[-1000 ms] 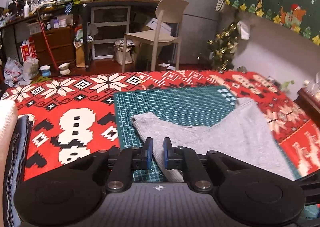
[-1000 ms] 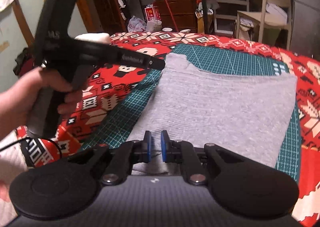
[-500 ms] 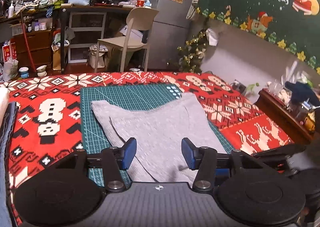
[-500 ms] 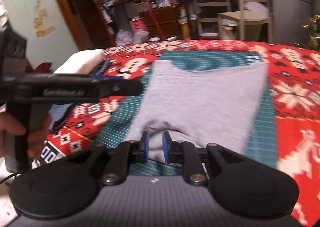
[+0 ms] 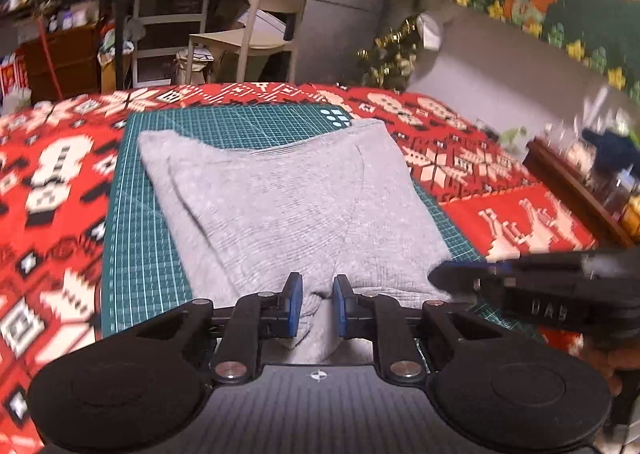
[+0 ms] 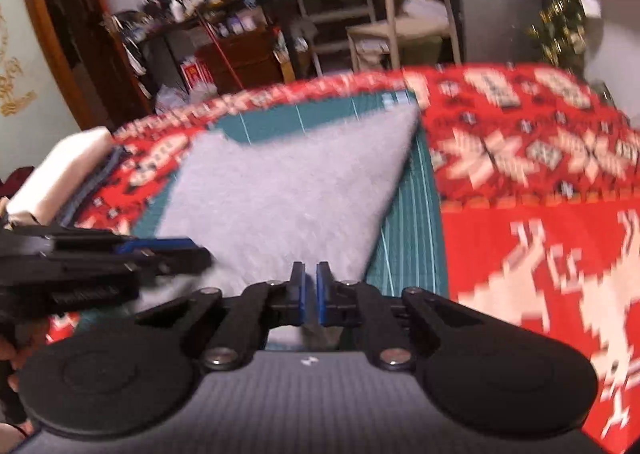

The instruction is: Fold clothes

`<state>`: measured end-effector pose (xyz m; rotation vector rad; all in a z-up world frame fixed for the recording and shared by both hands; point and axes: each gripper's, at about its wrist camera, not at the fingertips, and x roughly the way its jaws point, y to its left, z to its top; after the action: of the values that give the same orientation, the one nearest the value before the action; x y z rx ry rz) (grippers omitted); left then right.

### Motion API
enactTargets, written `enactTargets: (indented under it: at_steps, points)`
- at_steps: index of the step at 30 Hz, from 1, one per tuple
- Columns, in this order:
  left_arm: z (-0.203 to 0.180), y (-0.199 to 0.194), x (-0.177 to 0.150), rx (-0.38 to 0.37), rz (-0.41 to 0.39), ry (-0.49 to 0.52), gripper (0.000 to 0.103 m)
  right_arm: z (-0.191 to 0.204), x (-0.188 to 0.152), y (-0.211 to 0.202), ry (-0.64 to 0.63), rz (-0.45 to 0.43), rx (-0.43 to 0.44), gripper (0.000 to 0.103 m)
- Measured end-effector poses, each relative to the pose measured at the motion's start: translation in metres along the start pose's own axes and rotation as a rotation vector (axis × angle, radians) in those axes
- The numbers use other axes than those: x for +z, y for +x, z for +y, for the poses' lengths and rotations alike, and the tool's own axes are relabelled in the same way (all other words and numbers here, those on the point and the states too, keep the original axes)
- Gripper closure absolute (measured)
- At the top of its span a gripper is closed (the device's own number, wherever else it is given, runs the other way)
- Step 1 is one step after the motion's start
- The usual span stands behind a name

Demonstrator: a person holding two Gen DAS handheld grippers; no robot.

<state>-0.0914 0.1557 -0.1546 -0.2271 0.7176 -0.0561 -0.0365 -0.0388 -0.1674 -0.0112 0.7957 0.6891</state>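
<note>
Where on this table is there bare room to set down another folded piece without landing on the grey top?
The red patterned cloth right of the green cutting mat lies bare up to the wooden ledge. The red strip left of the mat is also free. The grey top covers most of the mat, and its near edge is crowded by the left tool and right tool.

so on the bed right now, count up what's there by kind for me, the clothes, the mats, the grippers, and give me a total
Grey garments: 1, the grey garment.
Green cutting mats: 1, the cutting mat under it.
Grippers: 2, the left gripper, closing with grey fabric between its jaws, and the right gripper, shut on the garment's near edge.
Total: 4
</note>
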Motion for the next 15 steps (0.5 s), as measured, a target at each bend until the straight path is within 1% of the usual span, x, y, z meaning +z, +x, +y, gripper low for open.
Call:
enactTargets:
  at_steps: [4,5,7,8,10,12,13,15]
  points:
    - [0.006,-0.014,-0.006,0.010,0.002,-0.027,0.087,-0.005,-0.014,-0.013,0.006,-0.002,0.025,0.098]
    - [0.006,-0.019,-0.008,0.016,0.002,-0.030,0.087,-0.007,-0.015,-0.017,0.015,-0.004,0.022,0.096]
    - [0.007,-0.031,-0.011,0.029,-0.010,-0.043,0.078,-0.013,-0.014,-0.025,0.051,-0.016,0.017,0.093]
    - [0.011,-0.038,-0.012,0.023,-0.020,-0.068,0.076,-0.017,-0.015,-0.029,0.081,-0.022,0.018,0.092]
    - [0.027,-0.047,-0.016,0.016,-0.036,-0.164,0.071,-0.024,-0.013,-0.030,0.154,-0.023,0.026,0.091]
    - [0.043,-0.052,-0.019,0.013,-0.043,-0.261,0.071,-0.031,-0.012,-0.028,0.205,-0.020,0.042,0.085]
    - [0.049,-0.053,-0.020,0.009,-0.039,-0.290,0.072,-0.033,-0.011,-0.027,0.219,-0.018,0.044,0.085]
    - [0.061,-0.049,-0.021,-0.040,-0.009,-0.360,0.073,-0.035,-0.009,-0.021,0.246,-0.013,0.045,0.085]
